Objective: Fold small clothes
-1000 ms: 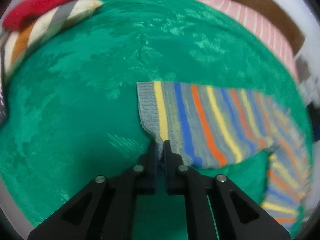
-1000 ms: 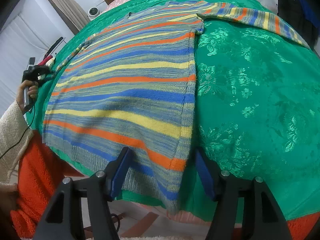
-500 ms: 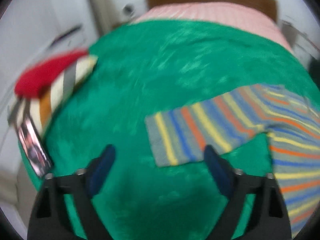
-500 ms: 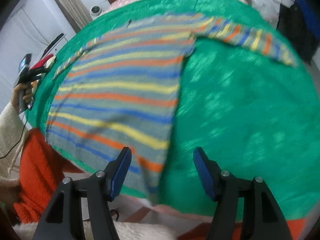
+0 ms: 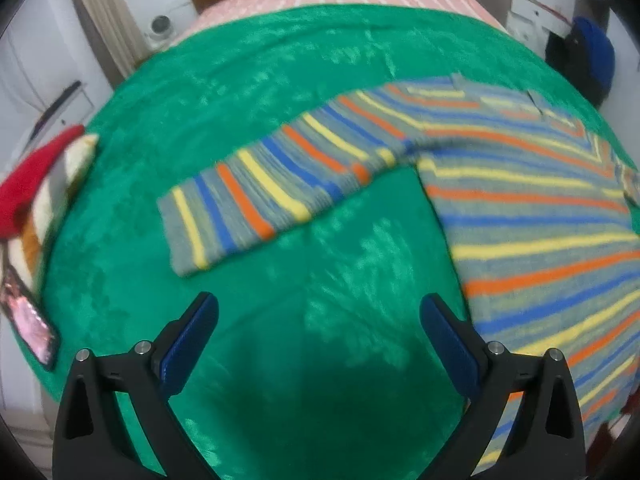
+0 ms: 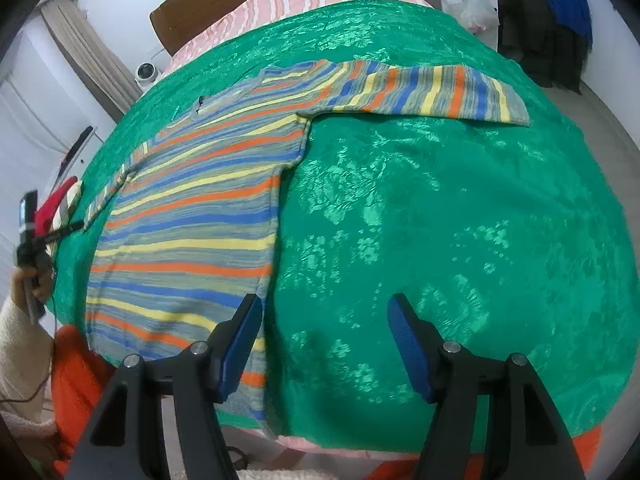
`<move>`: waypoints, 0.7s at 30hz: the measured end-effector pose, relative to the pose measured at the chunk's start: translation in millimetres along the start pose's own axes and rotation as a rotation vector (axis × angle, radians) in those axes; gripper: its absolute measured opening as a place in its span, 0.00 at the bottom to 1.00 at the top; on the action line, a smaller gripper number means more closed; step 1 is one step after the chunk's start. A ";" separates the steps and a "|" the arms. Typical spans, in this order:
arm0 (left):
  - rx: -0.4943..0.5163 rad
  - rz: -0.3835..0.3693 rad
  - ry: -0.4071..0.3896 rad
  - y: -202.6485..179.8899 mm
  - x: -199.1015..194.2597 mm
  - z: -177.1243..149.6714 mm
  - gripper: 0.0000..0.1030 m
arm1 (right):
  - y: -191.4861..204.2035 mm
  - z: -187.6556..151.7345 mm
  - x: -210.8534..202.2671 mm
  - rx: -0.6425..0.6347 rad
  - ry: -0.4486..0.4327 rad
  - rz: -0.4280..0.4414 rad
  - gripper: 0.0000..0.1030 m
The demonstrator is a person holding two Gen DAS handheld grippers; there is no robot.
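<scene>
1. Striped knit sweater (image 6: 192,216): spread flat on the green bedspread (image 6: 460,240), both sleeves out.
2. Left hand-held gripper (image 5: 320,320): I see it wide, holding nothing.
3. Right hand-held gripper (image 6: 324,320): wide, holding nothing, beside the hem.
4. Handling: probably soft, light, floppy; I'd pinch the sleeve cuff (image 5: 184,232).

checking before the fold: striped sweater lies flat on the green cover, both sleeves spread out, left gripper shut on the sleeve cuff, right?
Not quite. The left gripper is open and holds nothing; the left wrist view shows the sleeve cuff lying free on the green cover, ahead of the fingers. The rest holds: the sweater lies flat, both sleeves spread.
</scene>
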State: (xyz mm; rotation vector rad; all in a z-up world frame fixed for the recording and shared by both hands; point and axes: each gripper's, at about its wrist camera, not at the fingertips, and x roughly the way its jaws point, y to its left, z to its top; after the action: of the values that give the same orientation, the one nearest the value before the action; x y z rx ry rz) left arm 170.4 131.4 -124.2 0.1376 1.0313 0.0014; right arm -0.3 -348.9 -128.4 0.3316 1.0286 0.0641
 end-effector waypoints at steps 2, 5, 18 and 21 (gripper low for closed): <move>-0.015 0.001 0.013 1.7 7.8 -7.7 0.98 | 1.2 -3.1 0.2 0.012 -0.006 0.002 0.63; -0.033 0.013 0.058 4.7 22.7 -17.1 0.98 | 0.4 -5.3 1.5 0.040 -0.005 0.015 0.63; -0.020 -0.079 0.170 16.6 18.9 -2.6 0.94 | 7.3 18.0 -3.0 -0.003 -0.027 0.019 0.63; 0.049 -0.213 0.036 10.2 -22.9 44.2 0.98 | 14.6 48.8 -8.6 -0.089 -0.052 0.007 0.63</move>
State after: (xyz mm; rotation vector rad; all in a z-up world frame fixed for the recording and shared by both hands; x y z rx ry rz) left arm 197.2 135.0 -81.1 0.0718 1.0783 -0.2155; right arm 38.2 -348.6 -93.9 0.2543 0.9704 0.1073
